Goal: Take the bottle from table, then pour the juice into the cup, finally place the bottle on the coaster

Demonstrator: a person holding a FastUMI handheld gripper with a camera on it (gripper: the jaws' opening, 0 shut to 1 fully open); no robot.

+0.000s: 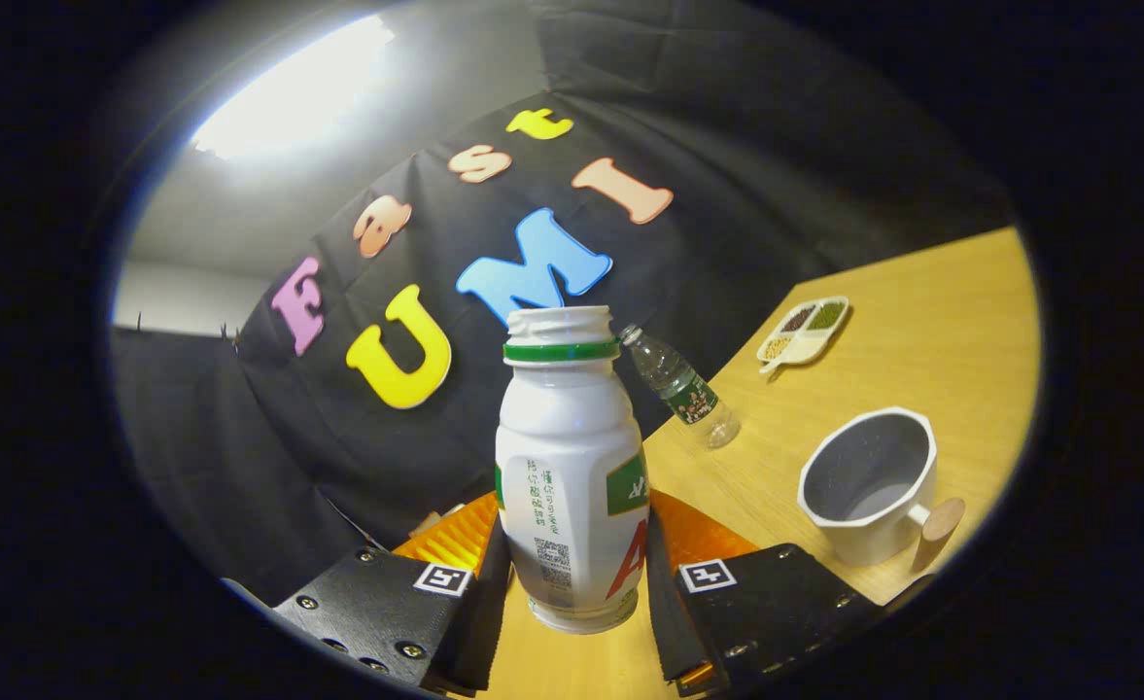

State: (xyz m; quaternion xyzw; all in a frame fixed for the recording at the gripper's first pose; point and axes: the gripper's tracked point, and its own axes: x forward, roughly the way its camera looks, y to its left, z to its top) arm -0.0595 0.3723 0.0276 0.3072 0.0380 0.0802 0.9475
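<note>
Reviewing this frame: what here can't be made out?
- Bottle: opaque, so the juice level is hidden; gripper fingers press both its sides.
- Cup: part of its inner floor sits behind the near rim.
- Divided dish: fillings too small to identify.
- Clear bottle: label too small.

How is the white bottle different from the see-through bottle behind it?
The white bottle is fat and solid white, held between the tongs; the clear bottle is thin and stands alone on the table. The white bottle has no cap. Both have green labels.
</note>
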